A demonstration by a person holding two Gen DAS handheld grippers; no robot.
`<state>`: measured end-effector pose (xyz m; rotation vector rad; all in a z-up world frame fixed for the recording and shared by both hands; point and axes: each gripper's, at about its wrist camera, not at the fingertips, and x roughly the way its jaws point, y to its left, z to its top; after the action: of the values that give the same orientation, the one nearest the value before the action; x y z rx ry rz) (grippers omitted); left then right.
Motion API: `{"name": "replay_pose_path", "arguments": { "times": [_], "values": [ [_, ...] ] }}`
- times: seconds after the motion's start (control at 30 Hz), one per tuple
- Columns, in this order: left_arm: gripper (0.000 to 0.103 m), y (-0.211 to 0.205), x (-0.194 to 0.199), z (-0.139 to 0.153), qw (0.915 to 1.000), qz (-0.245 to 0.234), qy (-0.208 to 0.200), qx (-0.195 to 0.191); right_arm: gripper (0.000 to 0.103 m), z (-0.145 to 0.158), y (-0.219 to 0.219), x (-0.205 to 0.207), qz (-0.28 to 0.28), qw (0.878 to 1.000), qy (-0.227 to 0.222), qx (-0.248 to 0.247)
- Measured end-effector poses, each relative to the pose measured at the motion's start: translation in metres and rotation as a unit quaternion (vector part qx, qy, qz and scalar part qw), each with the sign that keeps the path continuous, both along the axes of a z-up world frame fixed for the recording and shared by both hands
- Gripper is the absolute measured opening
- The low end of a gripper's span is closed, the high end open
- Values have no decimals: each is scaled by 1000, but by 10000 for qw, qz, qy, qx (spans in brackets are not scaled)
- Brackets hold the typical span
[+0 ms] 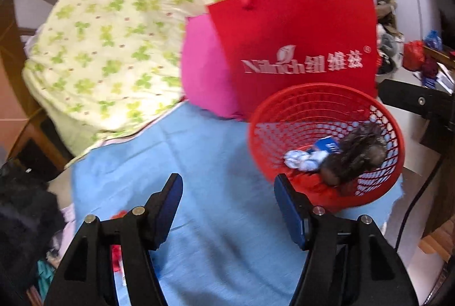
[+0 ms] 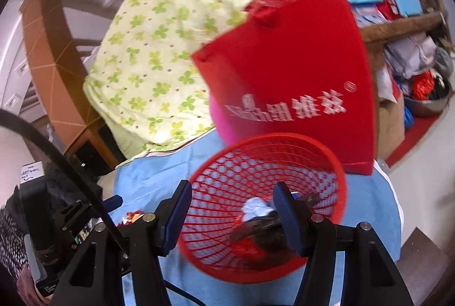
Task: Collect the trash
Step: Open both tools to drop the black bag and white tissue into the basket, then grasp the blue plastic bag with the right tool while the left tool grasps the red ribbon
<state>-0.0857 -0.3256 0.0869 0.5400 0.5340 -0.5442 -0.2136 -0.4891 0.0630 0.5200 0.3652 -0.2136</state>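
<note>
Both views bright, even indoor light, colours saturated, motion blur across centre and right, heavy fisheye bend w/ black vignette at corners, warm orange flare at left edge

Domestic bedroom, cluttered. Evidence: clover-print quilt [image 1: 113,44] and pink pillow [image 1: 204,70] on a blue sheet [image 1: 204,164], wooden bed frame [image 2: 48,56], piled clothing and boxes [image 2: 409,56] alongside.
</note>
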Motion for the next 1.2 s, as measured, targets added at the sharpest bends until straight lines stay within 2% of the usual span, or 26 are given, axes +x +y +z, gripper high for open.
{"name": "replay_pose_path", "arguments": {
  "times": [0.27, 0.5, 0.6, 0.77, 0.87, 0.93, 1.07, 1.2],
  "values": [
    [69, 56, -3, 16, 9974, 614, -318, -180, 64, 29, 55, 11, 451, 9980, -100, -435],
    [70, 99, -2, 22, 9937, 984, -402, -360, 64, 38, 98, 25, 849, 9939, -48, -698],
    [71, 114, 3, 17, 9924, 1100, -332, -434, 64, 39, 115, 32, 1005, 9916, 9, -810],
    [72, 155, 23, -8, 9878, 1467, 88, -523, 64, 33, 141, 47, 1283, 9871, 208, -937],
    [72, 187, 40, -29, 9799, 1878, 396, -553, 64, 25, 154, 59, 1470, 9834, 407, -987],
    [72, 219, 54, -45, 9697, 2292, 609, -593, 64, 18, 162, 67, 1616, 9805, 526, -983],
    [72, 265, 70, -63, 9540, 2813, 780, -686, 62, 0, 186, 95, 2009, 9724, 821, -862],
    [72, 288, 75, -75, 9467, 3003, 882, -761, 61, -27, 210, 129, 2455, 9603, 1152, -657]
  ]
}}
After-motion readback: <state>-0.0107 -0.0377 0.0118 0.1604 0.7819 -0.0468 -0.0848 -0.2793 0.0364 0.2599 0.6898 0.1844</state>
